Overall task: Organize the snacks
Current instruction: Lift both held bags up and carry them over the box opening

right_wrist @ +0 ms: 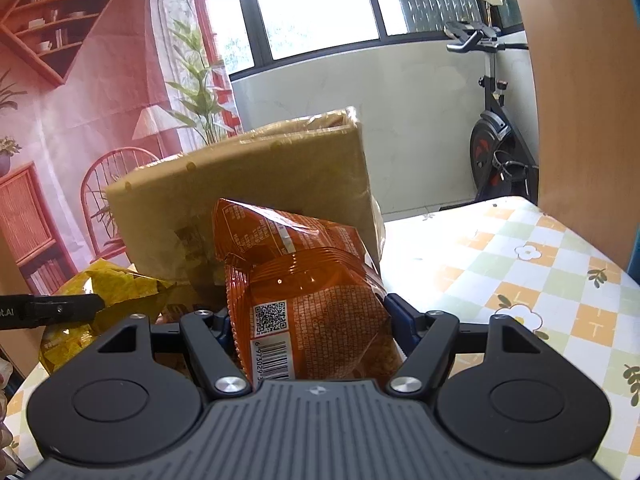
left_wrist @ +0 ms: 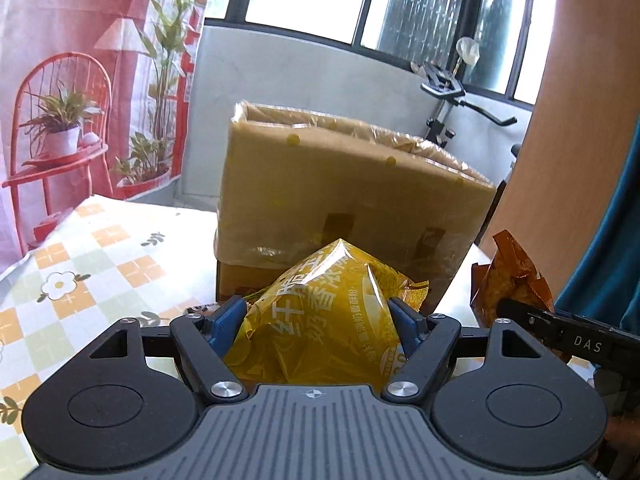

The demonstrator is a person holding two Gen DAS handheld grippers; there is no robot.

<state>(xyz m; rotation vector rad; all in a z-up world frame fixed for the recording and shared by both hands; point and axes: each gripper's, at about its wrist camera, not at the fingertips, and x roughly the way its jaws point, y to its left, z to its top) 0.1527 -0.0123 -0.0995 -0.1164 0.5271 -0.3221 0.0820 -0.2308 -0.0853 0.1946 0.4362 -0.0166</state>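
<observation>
The left gripper [left_wrist: 318, 318] pinches a yellow snack bag [left_wrist: 320, 320] between its 2 blue pads, the bag bulging up at 12 o'clock from the jaws. The right gripper [right_wrist: 310, 316] pinches an orange snack bag [right_wrist: 304, 280] the same way, barcode and square code facing the camera. Both bags are in front of a tall cardboard box [left_wrist: 344, 184] wrapped in clear film, which stands on a table [left_wrist: 100, 256] covered by a checked cloth with flowers. In the left wrist view the orange bag shows at 3 o'clock with the other gripper's finger across it; in the right wrist view the yellow bag sits at 9 o'clock. Behind the box are a pink printed backdrop [left_wrist: 80, 80], a window [right_wrist: 312, 4] and an exercise bike [right_wrist: 496, 132] at 2 o'clock
</observation>
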